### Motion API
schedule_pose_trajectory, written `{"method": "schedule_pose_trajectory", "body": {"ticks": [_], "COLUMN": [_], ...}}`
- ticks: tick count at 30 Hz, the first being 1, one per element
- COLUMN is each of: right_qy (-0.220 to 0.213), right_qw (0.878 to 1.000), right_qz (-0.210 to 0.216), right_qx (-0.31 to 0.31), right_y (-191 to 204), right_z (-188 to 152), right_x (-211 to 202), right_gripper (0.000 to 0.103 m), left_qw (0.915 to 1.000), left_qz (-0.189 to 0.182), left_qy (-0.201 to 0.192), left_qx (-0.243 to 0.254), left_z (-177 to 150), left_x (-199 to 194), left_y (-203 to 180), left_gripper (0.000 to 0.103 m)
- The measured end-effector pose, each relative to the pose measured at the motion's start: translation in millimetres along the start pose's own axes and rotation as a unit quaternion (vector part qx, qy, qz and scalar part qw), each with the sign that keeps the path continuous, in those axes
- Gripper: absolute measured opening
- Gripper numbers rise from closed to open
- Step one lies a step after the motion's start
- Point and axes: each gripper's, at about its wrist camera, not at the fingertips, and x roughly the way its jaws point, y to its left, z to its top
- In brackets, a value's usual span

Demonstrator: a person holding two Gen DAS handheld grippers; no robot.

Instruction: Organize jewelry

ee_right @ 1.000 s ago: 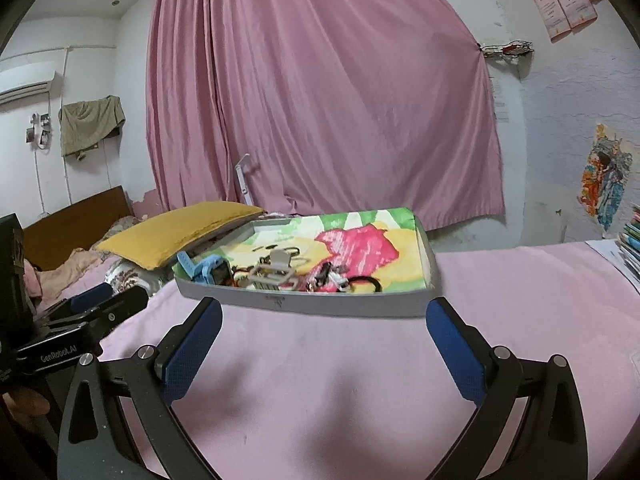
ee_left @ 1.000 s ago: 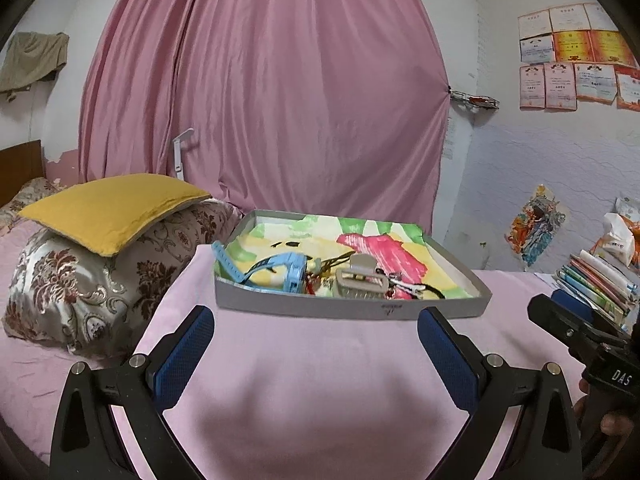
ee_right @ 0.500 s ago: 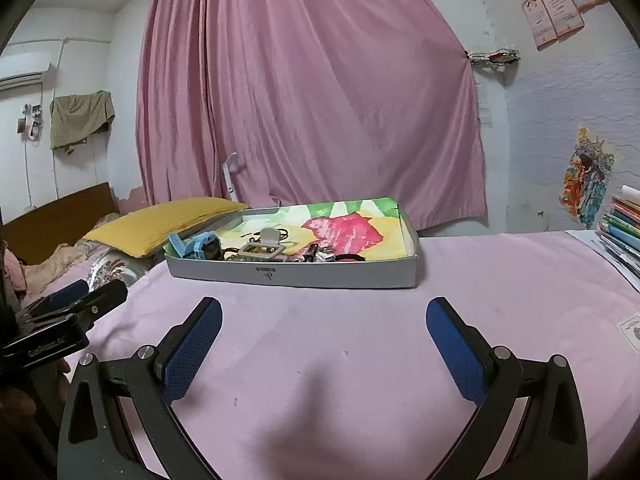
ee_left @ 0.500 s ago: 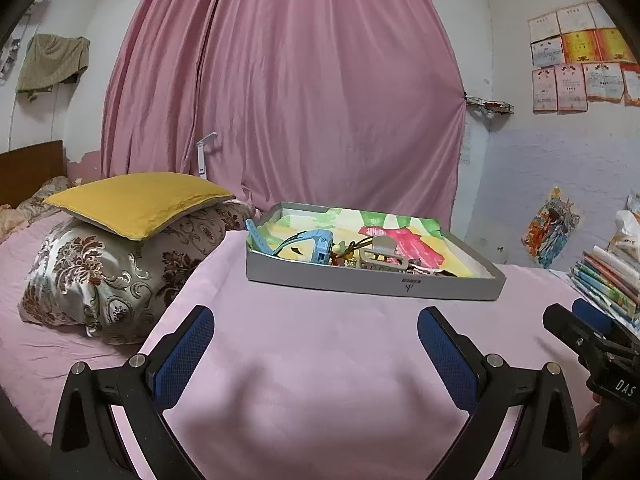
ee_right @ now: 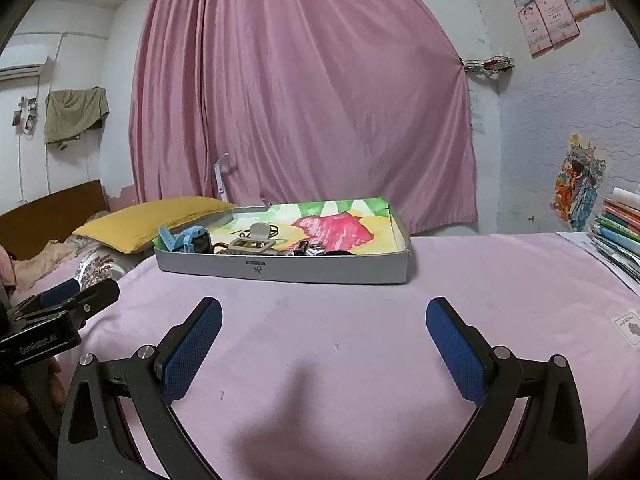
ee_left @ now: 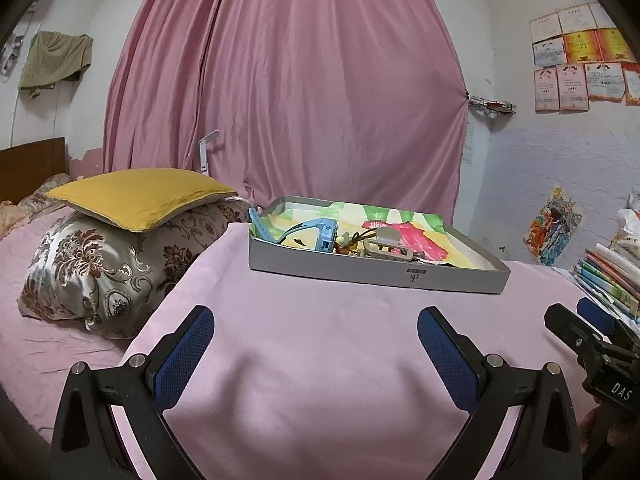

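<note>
A shallow grey box lid (ee_left: 376, 270) (ee_right: 280, 267) with a colourful painted lining lies on the pink bed cover ahead of both grippers. It holds a blue watch (ee_left: 324, 232) (ee_right: 192, 241), a beige hair claw (ee_left: 386, 248) (ee_right: 252, 244), a black ring-shaped band (ee_right: 340, 253) and other small pieces in a tangle. My left gripper (ee_left: 316, 322) stands open over the bare cover, well short of the lid. My right gripper (ee_right: 324, 316) is open too, with nothing between its blue pads. Each gripper shows at the edge of the other's view.
A yellow cushion (ee_left: 140, 196) rests on a floral pillow (ee_left: 112, 268) at the left. Stacked books (ee_left: 608, 276) (ee_right: 618, 228) sit at the right edge. A pink curtain (ee_left: 288, 92) hangs behind. A small white card (ee_right: 630, 326) lies on the cover at right.
Both grippers have drawn back and dropped lower, so the lid looks farther off and its contents are seen at a flatter angle. Both stayed open.
</note>
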Motion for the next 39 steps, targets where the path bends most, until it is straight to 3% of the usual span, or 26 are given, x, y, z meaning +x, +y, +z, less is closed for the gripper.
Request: {"method": "schedule_pose_trajectory", "body": {"ticks": [39], "right_qy": [0.005], "right_qw": [1.000], "right_qz": [-0.005], "right_qx": [-0.005], "right_y": [1.1], "right_z": [1.5], "right_x": [-0.3], "right_gripper": [0.100], "left_qw": [0.9999], "left_qz": [0.002], "left_qy": [0.001], "left_qx": [0.010], "left_z": [-2.5], "left_x": [-0.4], "left_y": [-2.5], "left_gripper": [0.102]}}
